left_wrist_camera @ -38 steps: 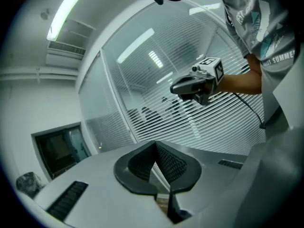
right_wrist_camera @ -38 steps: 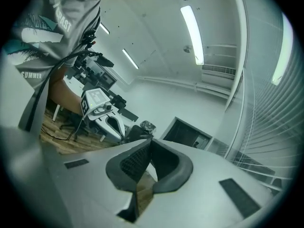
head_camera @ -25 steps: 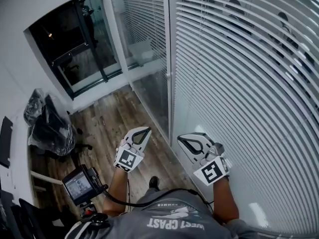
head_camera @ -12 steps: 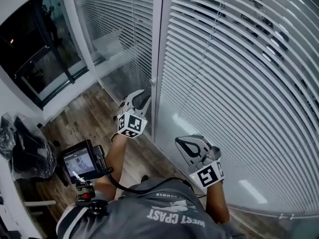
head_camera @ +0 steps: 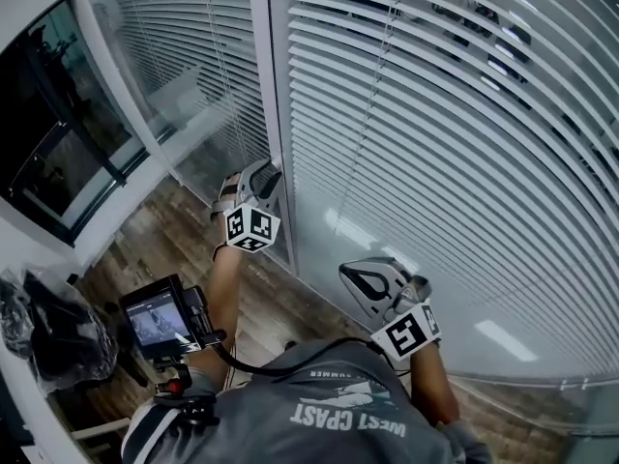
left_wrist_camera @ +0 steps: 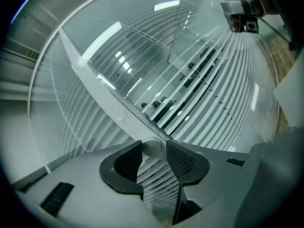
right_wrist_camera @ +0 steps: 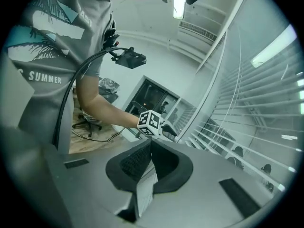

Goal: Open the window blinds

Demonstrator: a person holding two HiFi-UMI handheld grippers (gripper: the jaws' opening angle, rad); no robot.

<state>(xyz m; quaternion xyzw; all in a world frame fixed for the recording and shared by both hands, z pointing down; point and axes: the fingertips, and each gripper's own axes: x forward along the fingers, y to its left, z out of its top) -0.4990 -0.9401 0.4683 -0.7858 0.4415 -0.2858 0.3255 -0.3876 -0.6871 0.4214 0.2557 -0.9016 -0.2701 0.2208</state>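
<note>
We see the left tool [head_camera: 261, 175] up at the white frame post [head_camera: 279, 85] between two glass panels. Its jaws stand wide apart and have just been opening. A small round knob [left_wrist_camera: 152, 147] on the post sits between the tips, not clamped. The window blinds [head_camera: 464, 143] hang behind the glass just right of this tool. Their slats are tilted part open, and dark shapes show through the gaps. A second set of blinds [head_camera: 193, 56] hangs left of it.

The right tool [right_wrist_camera: 151, 142] is held low, near the blinds but apart from them. Its jaws are closed together on nothing.

The wooden floor [head_camera: 145, 249] lies below both tools. Far left of the left tool we see a dark glazed doorway [head_camera: 48, 143] and a black bag [head_camera: 48, 341]. A small monitor [head_camera: 157, 319] rides by the left arm. Ceiling light strips reflect in the glass.
</note>
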